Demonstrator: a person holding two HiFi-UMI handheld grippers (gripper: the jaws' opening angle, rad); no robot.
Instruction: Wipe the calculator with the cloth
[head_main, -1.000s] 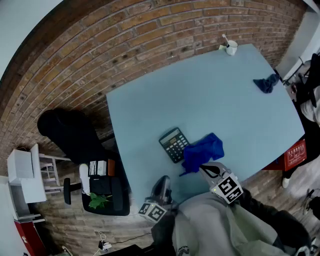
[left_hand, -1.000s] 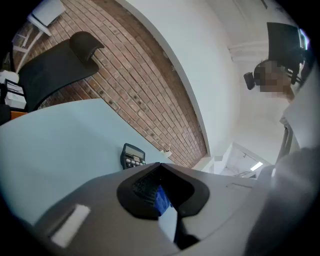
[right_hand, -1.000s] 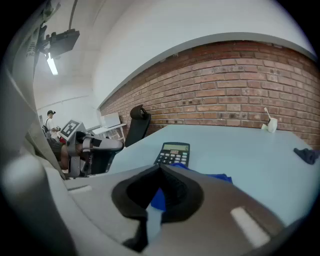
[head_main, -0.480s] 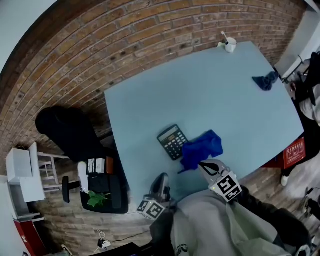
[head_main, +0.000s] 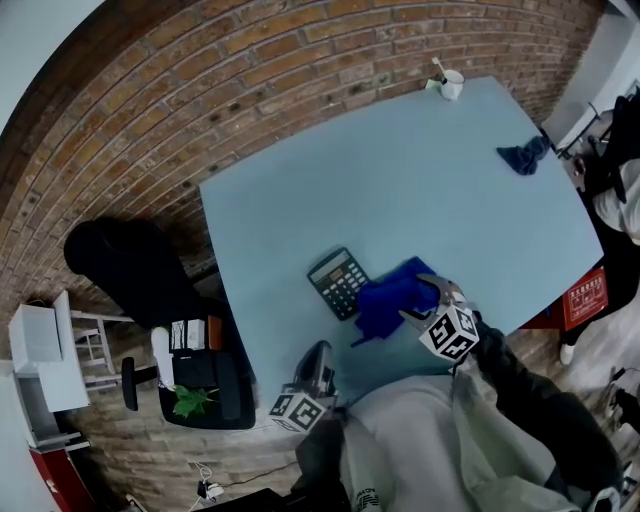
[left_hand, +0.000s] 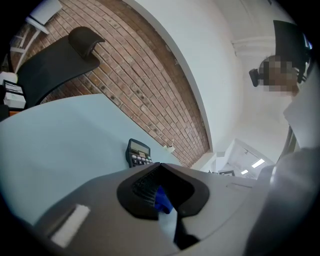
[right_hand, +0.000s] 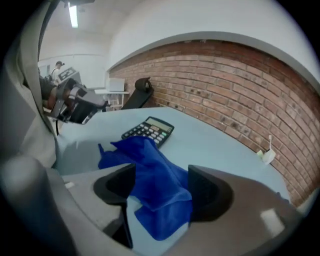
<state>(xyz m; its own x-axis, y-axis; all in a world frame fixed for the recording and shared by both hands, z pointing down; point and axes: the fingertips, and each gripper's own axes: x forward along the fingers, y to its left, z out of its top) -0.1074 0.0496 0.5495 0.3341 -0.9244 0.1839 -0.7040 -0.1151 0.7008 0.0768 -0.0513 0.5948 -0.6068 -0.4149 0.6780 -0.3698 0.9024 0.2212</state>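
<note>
Cloth (head_main: 392, 297) beside calculator (head_main: 336, 282), near table's (head_main: 400, 160) front edge

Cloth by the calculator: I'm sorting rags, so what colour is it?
Bright blue cloth, clearest in the right gripper view.

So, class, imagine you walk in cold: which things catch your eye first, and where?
The bright blue cloth stands out, crumpled on the pale blue table near its front edge, right beside the black calculator. The right gripper straddles it, jaws opening with cloth between them. A second, darker cloth lies near the table's far right corner.
</note>
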